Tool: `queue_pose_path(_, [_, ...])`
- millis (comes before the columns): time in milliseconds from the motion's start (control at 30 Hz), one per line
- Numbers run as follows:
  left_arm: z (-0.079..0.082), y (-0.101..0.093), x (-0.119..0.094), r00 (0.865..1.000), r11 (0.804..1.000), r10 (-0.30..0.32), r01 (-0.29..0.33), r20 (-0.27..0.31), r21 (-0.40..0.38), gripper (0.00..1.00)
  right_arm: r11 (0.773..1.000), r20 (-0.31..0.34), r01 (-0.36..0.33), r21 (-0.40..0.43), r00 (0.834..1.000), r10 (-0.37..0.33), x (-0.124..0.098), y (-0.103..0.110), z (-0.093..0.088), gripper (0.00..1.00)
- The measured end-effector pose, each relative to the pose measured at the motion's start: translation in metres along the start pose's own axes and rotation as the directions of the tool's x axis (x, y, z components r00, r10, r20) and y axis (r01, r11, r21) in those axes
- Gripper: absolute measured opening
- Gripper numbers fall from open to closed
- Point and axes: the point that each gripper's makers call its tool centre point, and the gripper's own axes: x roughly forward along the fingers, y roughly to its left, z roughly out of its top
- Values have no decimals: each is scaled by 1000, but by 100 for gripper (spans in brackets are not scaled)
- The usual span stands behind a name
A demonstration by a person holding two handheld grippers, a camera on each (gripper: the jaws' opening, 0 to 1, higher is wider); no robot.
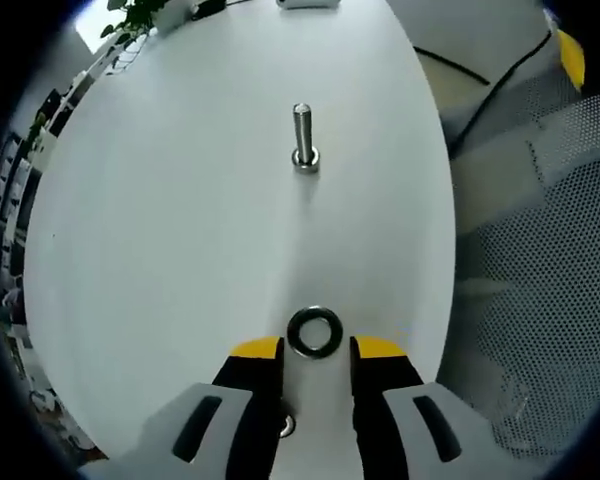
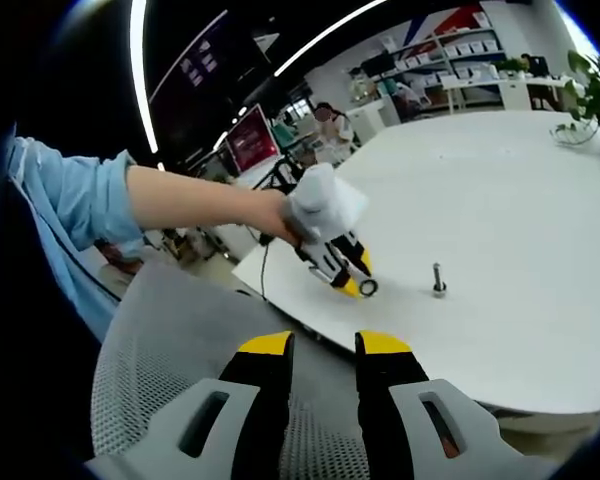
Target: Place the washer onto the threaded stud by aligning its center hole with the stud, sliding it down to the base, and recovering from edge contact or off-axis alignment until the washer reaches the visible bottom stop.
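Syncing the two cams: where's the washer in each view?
Left gripper view: washer low centre, flat on the white table, at the left gripper tips.
Right gripper view: washer mid-frame, at the left gripper tips.
Shared landmark: upright threaded stud.
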Motion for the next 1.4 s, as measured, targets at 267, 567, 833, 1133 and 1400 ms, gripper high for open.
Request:
queue_pose_path(267, [0,3,5,1000,999,4,-4,-13,45,24,1000,2,-2,0,1000,2,0,1,0,27])
queue_pose_path(567, [0,2,6,999,999,11,-9,-41,47,22,1000,0,-5,-3,1000,5,0,1,0,27])
queue_pose_path(833, [-1,2,4,999,999,27,-26,-21,38,19,1000,9,-6,-2,1000,6,0,1,1,27])
queue_pose_path(1133, [2,6,2,995,996,83,-85,57,27,19,1000,11,-1,4,1000,1,0,0,2,27])
queue_pose_path(1400, [5,22,-17,987,993,118,-116,106,-22,19,1000,9,5,4,1000,-5,0,-1,1,27])
